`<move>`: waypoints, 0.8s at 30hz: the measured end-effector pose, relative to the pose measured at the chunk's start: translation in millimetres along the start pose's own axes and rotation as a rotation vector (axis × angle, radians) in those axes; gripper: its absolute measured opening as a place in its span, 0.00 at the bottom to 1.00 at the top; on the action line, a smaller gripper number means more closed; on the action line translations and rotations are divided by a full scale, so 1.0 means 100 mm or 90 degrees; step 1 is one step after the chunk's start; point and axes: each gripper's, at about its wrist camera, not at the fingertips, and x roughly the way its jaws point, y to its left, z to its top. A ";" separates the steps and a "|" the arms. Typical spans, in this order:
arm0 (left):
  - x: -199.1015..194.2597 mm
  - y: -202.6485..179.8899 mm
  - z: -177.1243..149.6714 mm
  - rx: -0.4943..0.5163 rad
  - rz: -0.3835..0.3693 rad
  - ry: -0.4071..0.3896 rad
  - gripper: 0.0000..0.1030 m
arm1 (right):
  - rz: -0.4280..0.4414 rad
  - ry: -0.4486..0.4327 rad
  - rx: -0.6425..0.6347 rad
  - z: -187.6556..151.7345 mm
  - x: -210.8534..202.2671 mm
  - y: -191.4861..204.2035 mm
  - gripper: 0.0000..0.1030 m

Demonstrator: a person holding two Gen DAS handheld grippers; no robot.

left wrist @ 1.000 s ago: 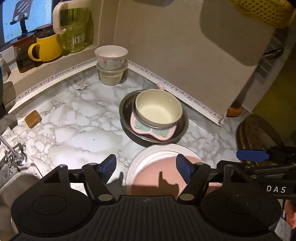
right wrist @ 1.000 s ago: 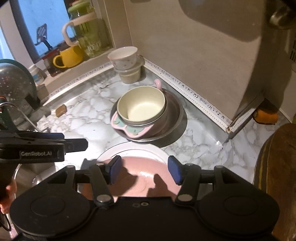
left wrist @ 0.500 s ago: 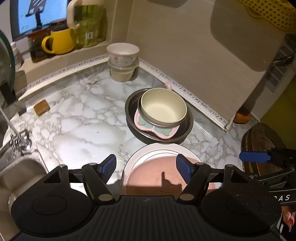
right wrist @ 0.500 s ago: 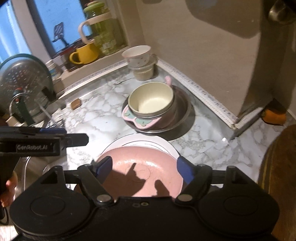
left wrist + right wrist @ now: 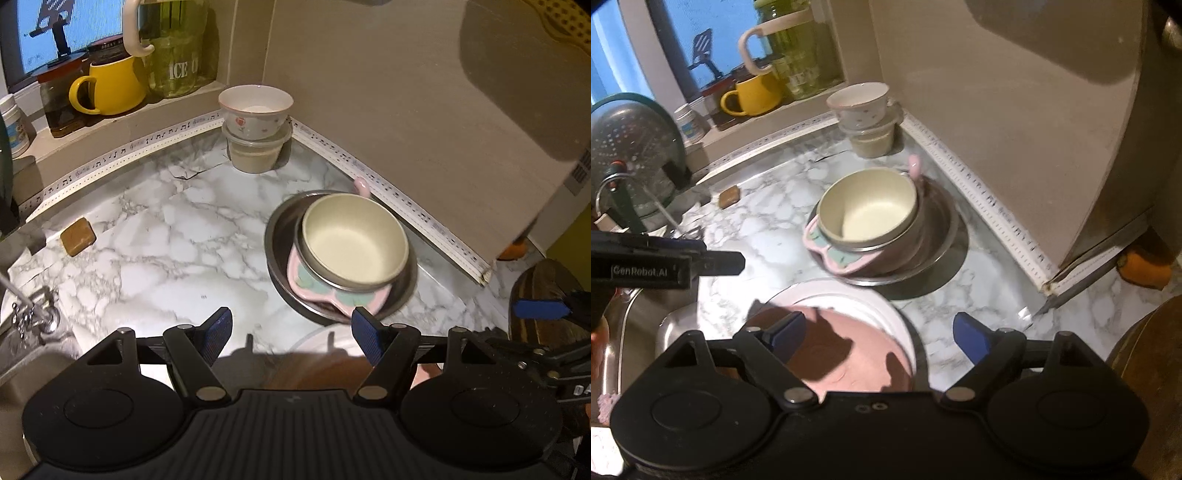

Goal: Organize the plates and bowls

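on a marble counter beside the sink, the right gripper is opening its jaws wide, empty, above a pink plate stacked on a white plate. a second ago its jaws stood narrower over that plate, so the pink plate looks just released. the left gripper hangs half open, empty, and has drifted leftward. behind, a cream bowl sits in a pink dish inside a steel bowl, likely next.

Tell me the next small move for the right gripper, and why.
Probably ease the right gripper down around the pink plate rim: its jaws are opening with nothing gripped, and that plate sits on the white plate, apart from the cream bowl stack.
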 end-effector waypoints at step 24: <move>1.02 0.63 0.69 -0.048 -0.042 0.041 0.68 | -0.077 0.034 0.092 0.47 0.72 -0.53 0.76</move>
